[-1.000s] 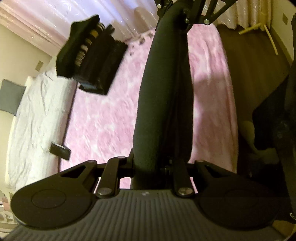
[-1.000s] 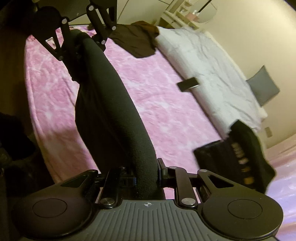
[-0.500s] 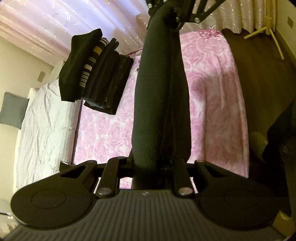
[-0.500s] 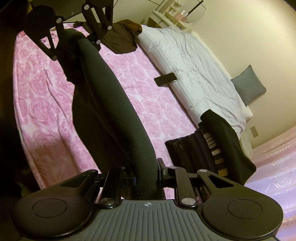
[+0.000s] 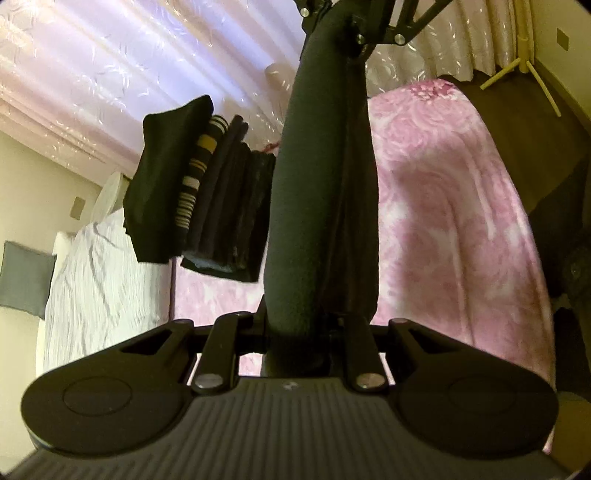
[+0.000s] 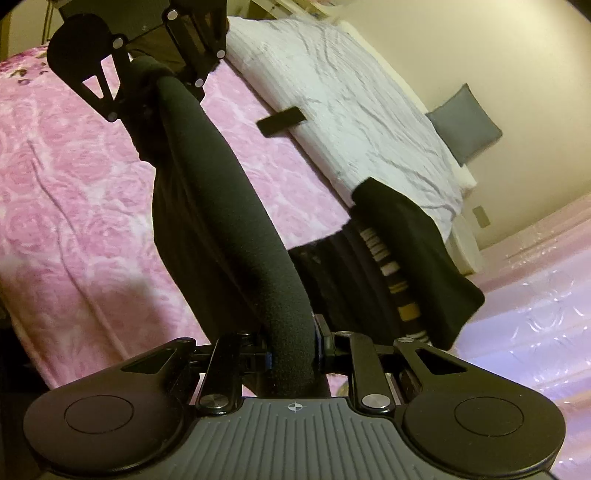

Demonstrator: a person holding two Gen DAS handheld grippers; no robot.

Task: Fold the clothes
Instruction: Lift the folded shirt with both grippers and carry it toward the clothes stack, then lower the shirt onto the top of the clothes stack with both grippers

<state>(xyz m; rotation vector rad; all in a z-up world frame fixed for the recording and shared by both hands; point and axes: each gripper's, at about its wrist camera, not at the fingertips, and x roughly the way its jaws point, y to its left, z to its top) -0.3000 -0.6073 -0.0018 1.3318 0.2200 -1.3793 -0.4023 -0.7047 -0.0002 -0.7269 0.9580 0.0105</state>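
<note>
A black garment [image 5: 317, 184], folded into a long thick band, hangs stretched between my two grippers above the pink rose-patterned blanket [image 5: 443, 221]. My left gripper [image 5: 317, 332] is shut on one end of it. The right gripper [image 5: 354, 22] grips the other end at the top of the left wrist view. In the right wrist view the same garment [image 6: 236, 221] runs from my right gripper [image 6: 293, 354], shut on it, up to the left gripper [image 6: 147, 70]. The cloth hides all the fingertips. A stack of folded dark clothes [image 5: 207, 199] [image 6: 399, 269], one of them striped, lies beside the garment.
White rumpled bedding [image 6: 351, 92] borders the pink blanket [image 6: 74, 184], with a dark phone [image 6: 282, 121] at the seam and a grey pillow [image 6: 465, 122] beyond. A shiny curtain [image 5: 110, 74] hangs behind the stack. Dark floor [image 5: 517, 129] and pale stand legs [image 5: 524, 62] lie past the bed's edge.
Both grippers have carried the garment across the bed towards the folded stack, which now looks larger and nearer. The phone has left the left wrist view. Both grips are unchanged.
</note>
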